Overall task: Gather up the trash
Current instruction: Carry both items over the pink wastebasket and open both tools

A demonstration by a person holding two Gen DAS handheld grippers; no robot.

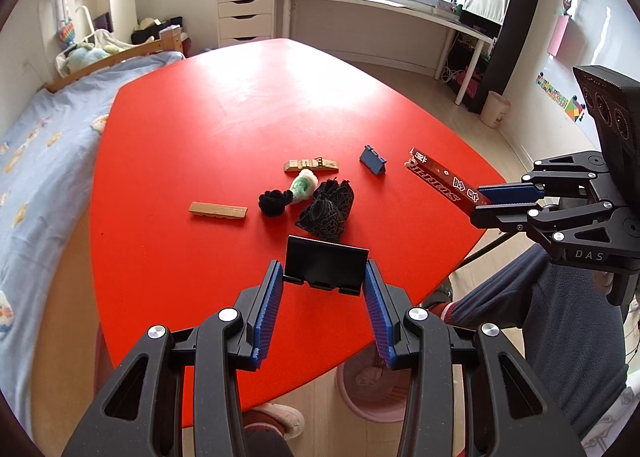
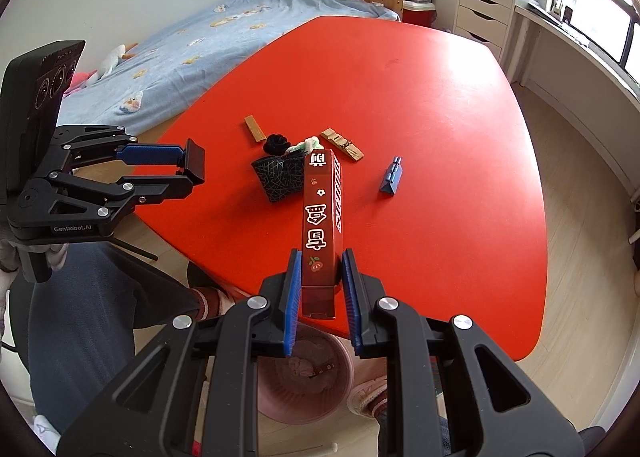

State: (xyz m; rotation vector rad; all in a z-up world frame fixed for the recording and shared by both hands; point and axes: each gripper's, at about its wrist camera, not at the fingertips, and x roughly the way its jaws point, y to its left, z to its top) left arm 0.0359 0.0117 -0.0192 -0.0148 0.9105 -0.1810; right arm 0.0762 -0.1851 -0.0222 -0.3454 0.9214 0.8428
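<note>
Blue-padded fingers of the right gripper (image 2: pixel 319 277) are closed on a red carton (image 2: pixel 321 217), low centre of frame, directly above the pink bin (image 2: pixel 344 373). Release should be made only once the carton clears the red table (image 2: pixel 440 97) edge. A black holder (image 1: pixel 326 263) is clamped by the left gripper (image 1: pixel 324 281), lower centre.

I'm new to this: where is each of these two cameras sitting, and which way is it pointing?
Left wrist view: sits on the left tool, looking along its fingers over the red table; the tool grips a black stand; the person's legs show below.
Right wrist view: sits on the right tool, which clamps a long red box above a pink bin.
Shared: table, black mesh pouch, blue clip, and each view shows the other tool.
</note>
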